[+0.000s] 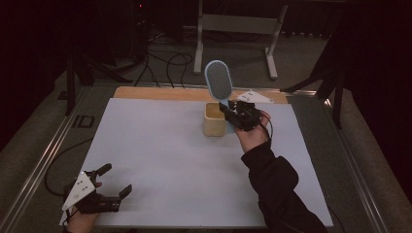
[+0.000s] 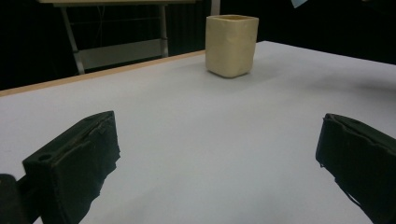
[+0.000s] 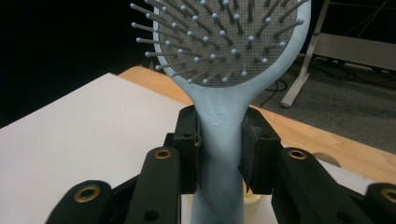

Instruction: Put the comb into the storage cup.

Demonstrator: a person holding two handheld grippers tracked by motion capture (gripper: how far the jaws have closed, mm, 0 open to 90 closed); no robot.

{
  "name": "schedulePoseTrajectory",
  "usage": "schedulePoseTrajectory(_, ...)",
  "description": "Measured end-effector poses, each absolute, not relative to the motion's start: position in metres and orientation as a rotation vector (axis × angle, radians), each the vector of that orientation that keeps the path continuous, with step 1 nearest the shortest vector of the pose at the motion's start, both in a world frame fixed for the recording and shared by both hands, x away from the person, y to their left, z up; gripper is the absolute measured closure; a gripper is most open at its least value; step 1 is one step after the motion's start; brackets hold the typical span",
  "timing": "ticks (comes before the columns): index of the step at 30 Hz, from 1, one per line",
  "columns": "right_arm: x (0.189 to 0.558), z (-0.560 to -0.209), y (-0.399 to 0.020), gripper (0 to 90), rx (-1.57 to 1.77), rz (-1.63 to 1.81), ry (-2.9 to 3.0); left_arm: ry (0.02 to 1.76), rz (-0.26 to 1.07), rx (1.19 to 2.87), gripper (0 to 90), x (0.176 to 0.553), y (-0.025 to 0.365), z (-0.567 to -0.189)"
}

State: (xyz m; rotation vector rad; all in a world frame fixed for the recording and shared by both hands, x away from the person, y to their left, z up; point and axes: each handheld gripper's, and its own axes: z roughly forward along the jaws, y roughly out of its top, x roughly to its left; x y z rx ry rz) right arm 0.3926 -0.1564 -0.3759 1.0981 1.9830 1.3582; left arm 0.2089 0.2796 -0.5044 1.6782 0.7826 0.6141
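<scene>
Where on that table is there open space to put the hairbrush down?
The white table is bare between the left gripper and the cream cup, and along its left side. The crowded spot is where the right gripper holds the hairbrush.

The hairbrush (image 3: 219, 135) in my right gripper (image 3: 219, 154) is smooth, matt pale-blue plastic with ball-tipped bristles. My gripper pads are rough black foam. The cup (image 2: 231, 44) looks matt cream. The tabletop (image 1: 160, 160) is matt white, wood-edged.
</scene>
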Motion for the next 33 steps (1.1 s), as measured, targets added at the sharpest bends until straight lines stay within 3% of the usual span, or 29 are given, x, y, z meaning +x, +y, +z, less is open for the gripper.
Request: schedulePoseTrajectory(33, 0.449, -0.377, -0.143, 71.5, 1.061, 1.521, 1.834, 0.785, 0.605, 1.67, 0.0, 0.208, 0.282, -0.505)
